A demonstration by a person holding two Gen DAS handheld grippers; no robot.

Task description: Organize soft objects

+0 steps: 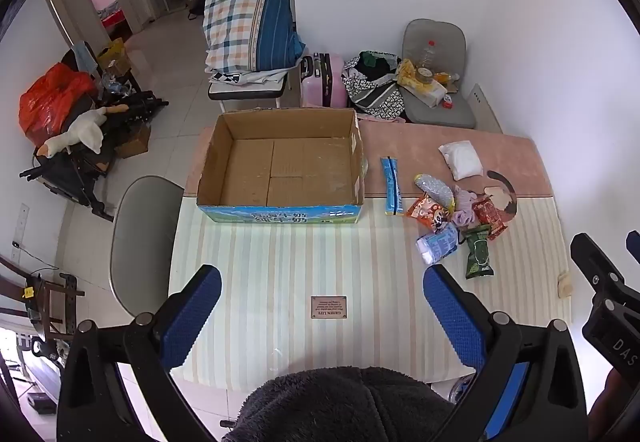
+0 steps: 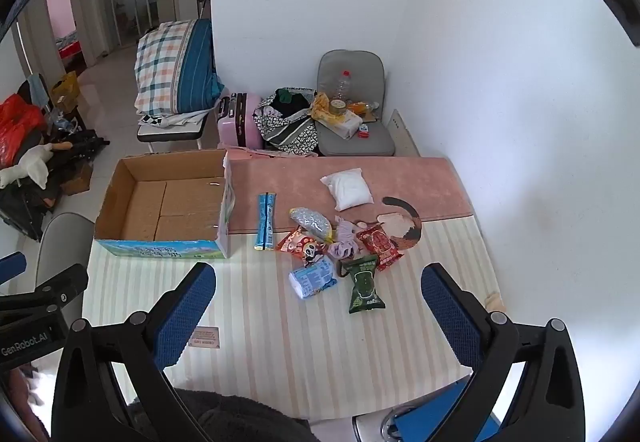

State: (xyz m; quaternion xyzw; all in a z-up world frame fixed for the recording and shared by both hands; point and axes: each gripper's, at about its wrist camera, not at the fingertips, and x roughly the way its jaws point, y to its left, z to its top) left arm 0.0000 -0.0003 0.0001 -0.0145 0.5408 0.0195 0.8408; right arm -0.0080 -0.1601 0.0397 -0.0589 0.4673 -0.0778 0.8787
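An open, empty cardboard box (image 1: pixel 280 166) (image 2: pixel 168 202) sits at the table's far left. To its right lies a pile of soft items: a white pouch (image 1: pixel 461 159) (image 2: pixel 347 189), a long blue packet (image 1: pixel 391 186) (image 2: pixel 265 220), a silver-and-yellow bag (image 2: pixel 312 222), an orange snack bag (image 2: pixel 298 243), a purple cloth (image 2: pixel 345 242), a red packet (image 2: pixel 380 244), a green packet (image 1: pixel 478 252) (image 2: pixel 364 284) and a blue tissue pack (image 1: pixel 437 242) (image 2: pixel 314 276). My left gripper (image 1: pixel 324 314) and right gripper (image 2: pixel 320 310) are open and empty, above the near table, short of the pile.
The table has a striped cloth (image 1: pixel 304 266) with a small label (image 1: pixel 329 307). Behind the table stand a grey chair with clutter (image 2: pixel 352 122), a pink suitcase (image 2: pixel 238 120) and folded bedding (image 2: pixel 176 70). Another grey chair (image 1: pixel 140 238) stands left of the table. The white wall is on the right.
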